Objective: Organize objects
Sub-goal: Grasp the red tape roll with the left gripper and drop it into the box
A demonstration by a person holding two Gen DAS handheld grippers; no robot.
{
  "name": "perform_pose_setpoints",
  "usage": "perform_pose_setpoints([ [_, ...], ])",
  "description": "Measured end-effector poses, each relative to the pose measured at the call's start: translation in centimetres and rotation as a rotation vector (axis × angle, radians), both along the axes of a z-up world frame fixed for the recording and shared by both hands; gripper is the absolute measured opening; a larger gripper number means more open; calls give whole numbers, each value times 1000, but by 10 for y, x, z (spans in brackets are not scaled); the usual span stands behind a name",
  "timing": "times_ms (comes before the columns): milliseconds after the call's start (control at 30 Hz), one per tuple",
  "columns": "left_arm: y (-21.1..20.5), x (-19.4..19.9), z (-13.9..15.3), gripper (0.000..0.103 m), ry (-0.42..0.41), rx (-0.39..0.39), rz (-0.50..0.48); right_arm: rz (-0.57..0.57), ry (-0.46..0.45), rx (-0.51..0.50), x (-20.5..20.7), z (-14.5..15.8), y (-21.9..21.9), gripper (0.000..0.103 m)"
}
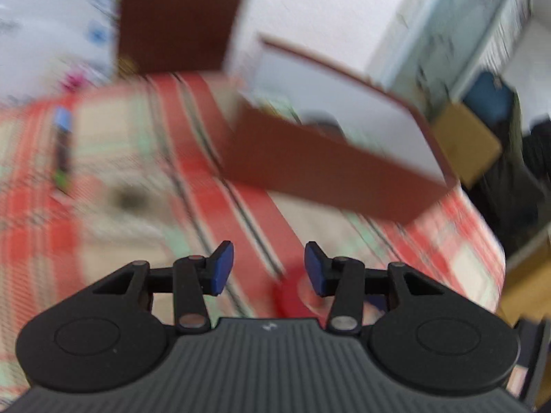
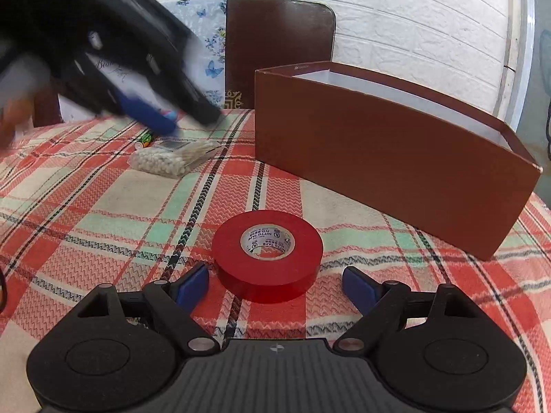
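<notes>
The right gripper (image 2: pixel 275 284), jaws spread, flanks the red tape roll (image 2: pixel 268 253) untouched, near the brown box (image 2: pixel 378 158) wall, while the left gripper (image 1: pixel 268 268) gapes empty above open tablecloth (image 1: pixel 144 227).

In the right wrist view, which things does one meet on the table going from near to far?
Tongs → red tape roll → bag of white beads → green battery. The brown box spans much of this depth, so it is left out.
</notes>
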State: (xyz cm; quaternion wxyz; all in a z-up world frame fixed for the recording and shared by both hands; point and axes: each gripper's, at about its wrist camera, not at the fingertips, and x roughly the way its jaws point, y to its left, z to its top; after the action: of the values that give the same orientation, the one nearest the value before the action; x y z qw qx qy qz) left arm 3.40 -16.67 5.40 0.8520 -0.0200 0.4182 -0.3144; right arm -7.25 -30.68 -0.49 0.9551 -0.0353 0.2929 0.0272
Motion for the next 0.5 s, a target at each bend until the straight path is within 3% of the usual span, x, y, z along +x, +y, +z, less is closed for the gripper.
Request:
perform_pose_setpoints([
  [267,-30,-2,-36,47,103,79,-34,18,-5,34,0,-3,-1,85],
  [333,-26,3,-38,40,130,38,-12,25,5,43,4,-4,-1,85],
  [433,-21,7,-38,32,141,37,17,32,-2,42,7,-3,0,68],
  [500,-22,5,-30,30,132,39,21,27,-16,52,7,-2,-2,67],
])
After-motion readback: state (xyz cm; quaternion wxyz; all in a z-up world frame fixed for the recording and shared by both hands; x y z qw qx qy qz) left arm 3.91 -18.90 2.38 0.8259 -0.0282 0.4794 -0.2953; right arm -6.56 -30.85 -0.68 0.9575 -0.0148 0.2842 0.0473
